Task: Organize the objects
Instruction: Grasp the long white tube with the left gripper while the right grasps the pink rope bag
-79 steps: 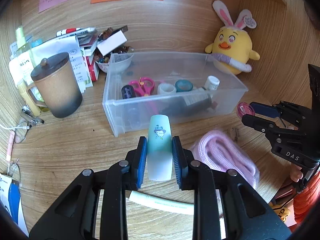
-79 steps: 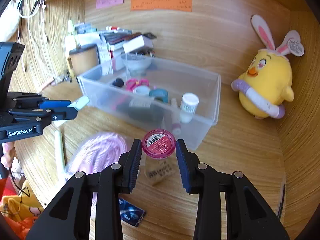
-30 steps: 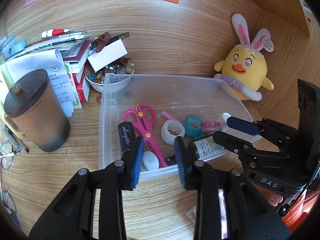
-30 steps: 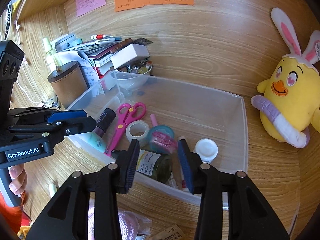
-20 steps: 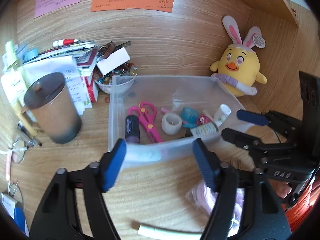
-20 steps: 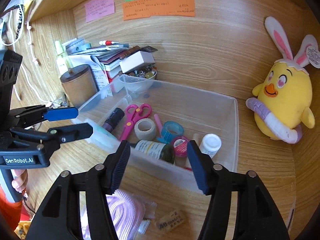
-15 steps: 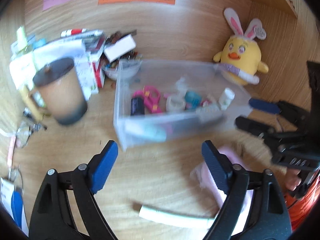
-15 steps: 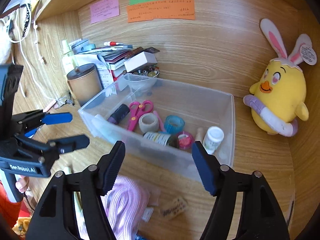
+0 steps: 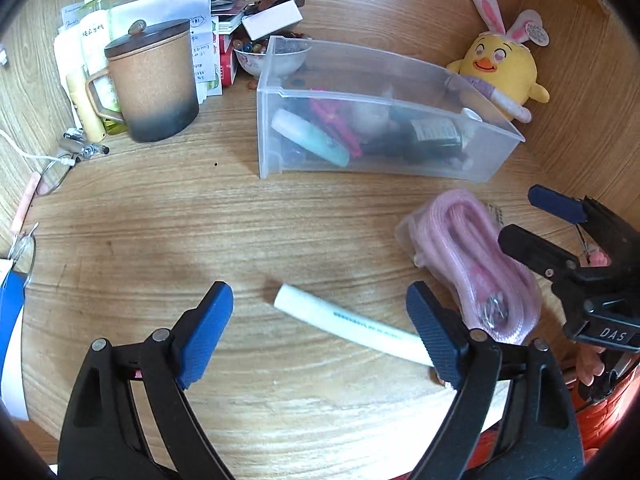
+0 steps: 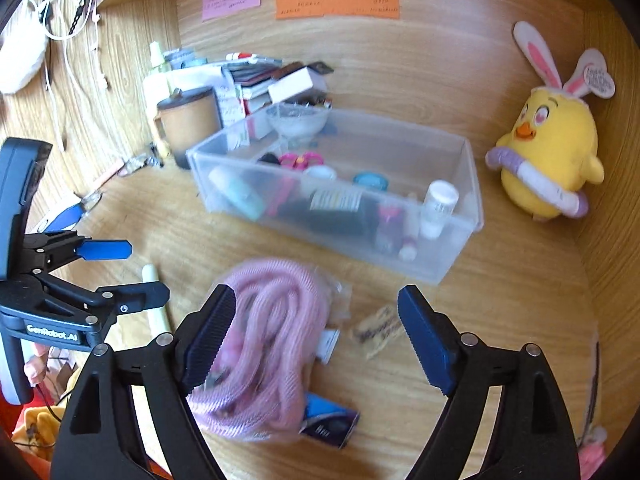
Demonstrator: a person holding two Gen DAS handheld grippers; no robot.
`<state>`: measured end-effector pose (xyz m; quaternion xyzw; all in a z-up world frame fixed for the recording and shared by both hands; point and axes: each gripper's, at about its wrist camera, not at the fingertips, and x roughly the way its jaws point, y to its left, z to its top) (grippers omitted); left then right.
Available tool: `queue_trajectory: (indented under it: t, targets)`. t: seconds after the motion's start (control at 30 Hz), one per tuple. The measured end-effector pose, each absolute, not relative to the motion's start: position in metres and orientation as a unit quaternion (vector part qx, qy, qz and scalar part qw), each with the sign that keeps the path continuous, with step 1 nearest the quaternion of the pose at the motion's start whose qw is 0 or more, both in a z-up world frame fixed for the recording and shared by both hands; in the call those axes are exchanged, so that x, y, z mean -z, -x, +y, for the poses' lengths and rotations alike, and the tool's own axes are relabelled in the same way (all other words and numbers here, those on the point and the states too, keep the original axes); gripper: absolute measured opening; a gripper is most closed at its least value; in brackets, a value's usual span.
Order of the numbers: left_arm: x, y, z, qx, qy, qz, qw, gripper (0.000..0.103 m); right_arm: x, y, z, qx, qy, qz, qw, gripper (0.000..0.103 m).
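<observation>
Moved: both grippers backed off the clear plastic bin, jaws just been opening.
L gripper: wide, empty, over white tube.
R gripper: wide, empty, over bagged pink cord.

Both wrist cameras look steeply down at the wooden desk. They share the clear bin and pink cord.

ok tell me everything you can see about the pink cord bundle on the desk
The pink cord bundle is a braided, soft-looking rope or cable coiled into long loops and sealed in a clear, crinkled plastic bag with a small white label at one edge. It lies flat on the wooden desk, in front of the clear plastic bin and apart from it, its far end resting over a dark blue packet. No gripper touches it.
</observation>
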<state>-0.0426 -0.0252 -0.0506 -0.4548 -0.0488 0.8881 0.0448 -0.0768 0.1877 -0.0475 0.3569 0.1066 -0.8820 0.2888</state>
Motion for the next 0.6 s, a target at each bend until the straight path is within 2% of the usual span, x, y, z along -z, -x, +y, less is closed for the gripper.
queue_trajectory:
  t: [0.37,0.6]
  targets:
    - [0.066,0.032,-0.021,-0.882,0.467,-0.039,0.037,0.091,0.062,0.071,0.181,0.867,-0.386,0.089,0.302,0.082]
    - [0.063,0.019,-0.03,-0.889,0.455,-0.031,0.033,0.085,0.072,0.069,0.159,0.857,-0.398,0.092,0.315,0.086]
